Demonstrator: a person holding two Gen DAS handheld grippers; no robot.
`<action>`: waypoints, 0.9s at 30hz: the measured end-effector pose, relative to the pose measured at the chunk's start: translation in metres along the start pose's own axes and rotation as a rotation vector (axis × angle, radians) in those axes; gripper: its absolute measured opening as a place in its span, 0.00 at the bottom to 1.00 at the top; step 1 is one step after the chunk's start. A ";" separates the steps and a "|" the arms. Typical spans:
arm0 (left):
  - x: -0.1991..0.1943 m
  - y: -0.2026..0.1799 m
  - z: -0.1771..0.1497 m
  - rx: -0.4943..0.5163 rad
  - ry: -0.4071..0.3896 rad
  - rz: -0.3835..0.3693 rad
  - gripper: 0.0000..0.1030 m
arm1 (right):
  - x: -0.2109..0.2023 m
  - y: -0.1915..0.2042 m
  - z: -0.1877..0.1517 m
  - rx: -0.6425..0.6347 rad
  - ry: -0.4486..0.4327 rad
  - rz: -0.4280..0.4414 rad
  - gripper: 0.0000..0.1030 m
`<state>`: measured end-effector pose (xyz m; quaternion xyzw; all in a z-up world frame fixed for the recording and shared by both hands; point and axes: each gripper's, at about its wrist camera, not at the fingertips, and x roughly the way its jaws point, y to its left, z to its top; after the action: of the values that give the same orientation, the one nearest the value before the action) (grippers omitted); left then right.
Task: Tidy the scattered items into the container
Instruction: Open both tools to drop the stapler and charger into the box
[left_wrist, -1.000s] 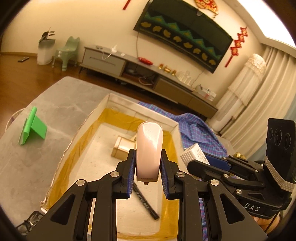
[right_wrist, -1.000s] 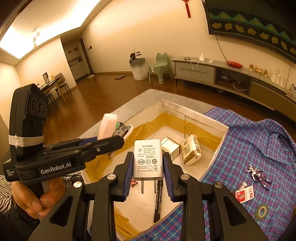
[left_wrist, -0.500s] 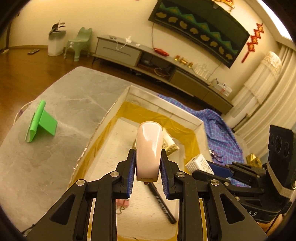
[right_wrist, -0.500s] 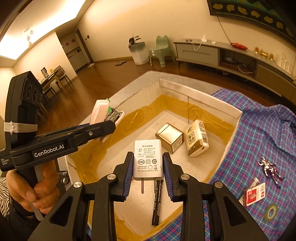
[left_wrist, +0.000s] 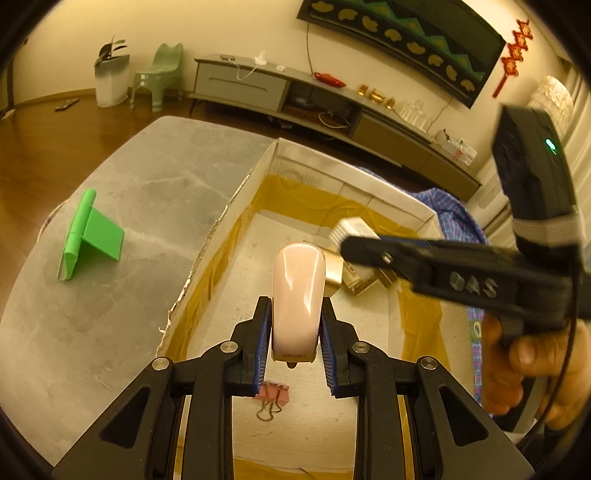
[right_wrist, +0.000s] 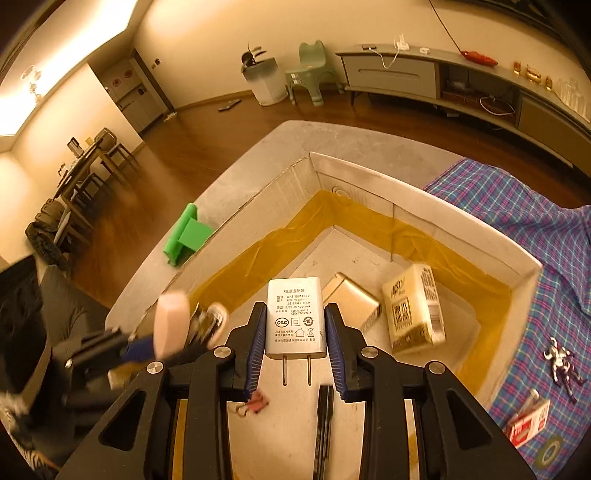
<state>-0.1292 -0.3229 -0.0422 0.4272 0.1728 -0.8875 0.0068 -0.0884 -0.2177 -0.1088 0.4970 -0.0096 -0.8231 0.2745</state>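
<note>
Far left, a bright green plastic folding stand (left_wrist: 88, 236) is sitting on the grey stone tabletop (left_wrist: 147, 206), outside the box and, by my reading, waiting to be collected. The left gripper (left_wrist: 294, 338) is clamping a glossy pale-pink stapler (left_wrist: 298, 295) between its blue pads, hanging over the white cardboard box lined with yellow tape (right_wrist: 424, 229). Lying in the box: a pink binder clip (left_wrist: 272, 393), a black pen (right_wrist: 325, 417), a gold metal case (right_wrist: 351, 302) and a cream printed carton (right_wrist: 413, 306). The right gripper (right_wrist: 295, 345) is gripping a white two-pin power adapter (right_wrist: 295, 317) above the box floor. On the blue plaid cloth (right_wrist: 517, 206) to the right, a small silver figurine (right_wrist: 561, 363), a red-and-white packet (right_wrist: 528, 424) and a tape roll (right_wrist: 548, 448) are remaining.
</note>
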 end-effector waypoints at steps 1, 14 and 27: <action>0.002 0.000 0.001 0.002 0.005 0.000 0.25 | 0.005 0.001 0.004 -0.003 0.007 -0.009 0.32; 0.013 0.005 0.005 -0.018 0.043 0.004 0.38 | 0.038 -0.006 0.034 0.029 0.020 -0.085 0.41; 0.000 0.008 0.008 -0.035 0.009 0.006 0.38 | 0.001 -0.009 0.011 0.055 0.036 -0.042 0.48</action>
<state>-0.1335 -0.3328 -0.0398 0.4315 0.1872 -0.8823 0.0160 -0.1020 -0.2131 -0.1065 0.5190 -0.0168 -0.8191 0.2437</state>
